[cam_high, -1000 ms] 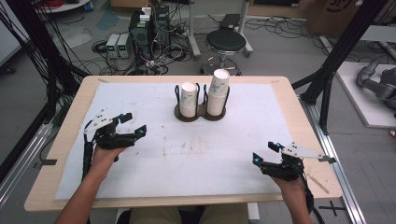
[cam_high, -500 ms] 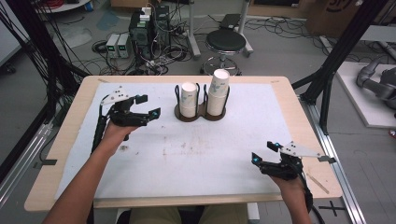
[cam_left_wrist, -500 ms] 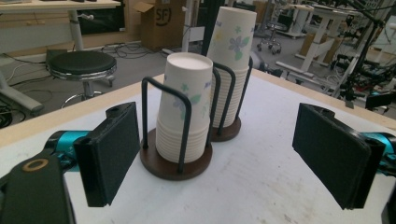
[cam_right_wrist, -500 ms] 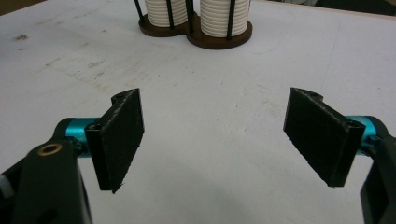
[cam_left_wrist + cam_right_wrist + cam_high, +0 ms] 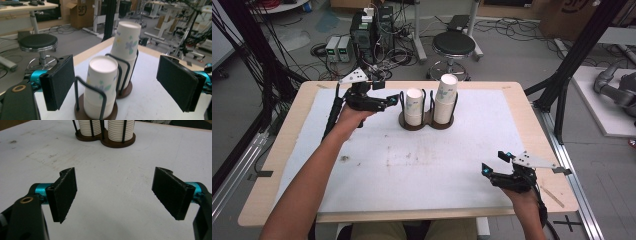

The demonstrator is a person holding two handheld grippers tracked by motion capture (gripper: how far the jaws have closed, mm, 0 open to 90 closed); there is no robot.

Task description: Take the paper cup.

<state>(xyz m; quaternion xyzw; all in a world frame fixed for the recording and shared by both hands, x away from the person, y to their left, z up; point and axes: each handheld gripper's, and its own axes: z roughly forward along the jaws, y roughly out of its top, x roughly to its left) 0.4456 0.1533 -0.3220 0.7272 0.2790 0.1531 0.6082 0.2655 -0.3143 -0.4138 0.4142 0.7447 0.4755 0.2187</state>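
Observation:
A dark wooden wire holder (image 5: 427, 121) stands at the far middle of the table with two stacks of white flower-printed paper cups. The shorter stack (image 5: 414, 105) is on the left and the taller stack (image 5: 445, 97) on the right. My left gripper (image 5: 386, 94) is open just left of the holder, pointing at the shorter stack without touching it. In the left gripper view the shorter stack (image 5: 101, 83) sits between the open jaws, with the taller stack (image 5: 126, 42) behind. My right gripper (image 5: 495, 162) hovers open and holds nothing near the front right edge; the right gripper view has the holder (image 5: 107, 141) far ahead.
A white mat (image 5: 412, 165) with faint stains covers the wooden table (image 5: 532, 125). Behind the table stand a black stool (image 5: 453, 46) and electronics boxes (image 5: 367, 30) with cables on the floor. Black frame posts (image 5: 572, 65) flank the table.
My left gripper has travelled forward and to the right, from the table's left middle to just beside the cup holder. The right gripper has stayed put.

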